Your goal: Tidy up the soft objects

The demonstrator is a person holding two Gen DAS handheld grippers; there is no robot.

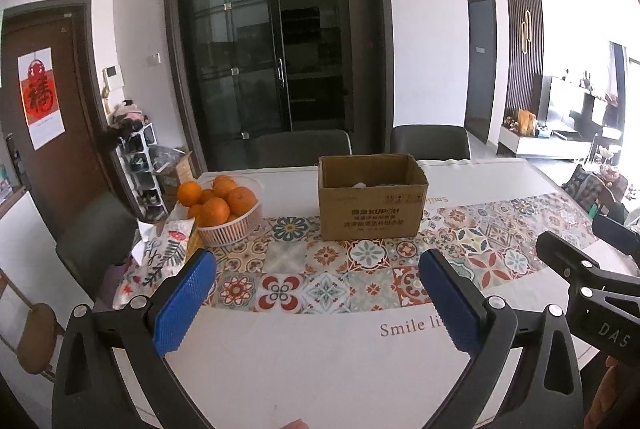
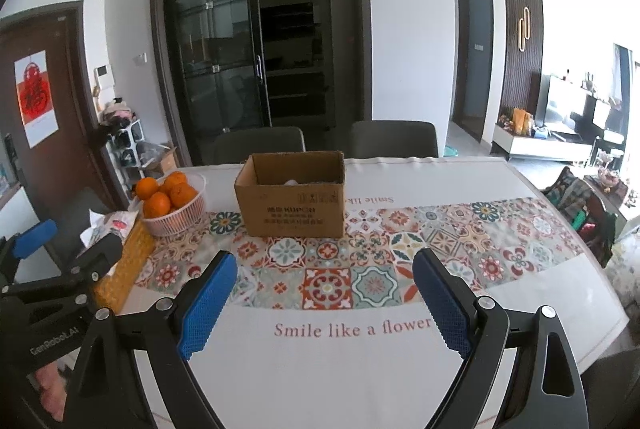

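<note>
From the left wrist view, the left gripper (image 1: pixel 316 303) hangs spread and empty above the white tablecloth with its patterned tile band (image 1: pixel 340 369), facing the open brown cardboard box (image 1: pixel 370 207), where something pale and soft-looking (image 1: pixel 360 185) barely peeks, likely stowed. From the right wrist view, the right gripper (image 2: pixel 324 303) is likewise released, holding nothing, squared toward that box (image 2: pixel 292 199); no loose soft item lies on the cloth.

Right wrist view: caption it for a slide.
Open right gripper faces a cardboard box and basket of oranges on the patterned tablecloth.

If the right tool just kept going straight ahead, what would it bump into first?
Probably the cardboard box. The right tool is open and points over bare patterned tablecloth toward it, though the height is hard to judge.
</note>
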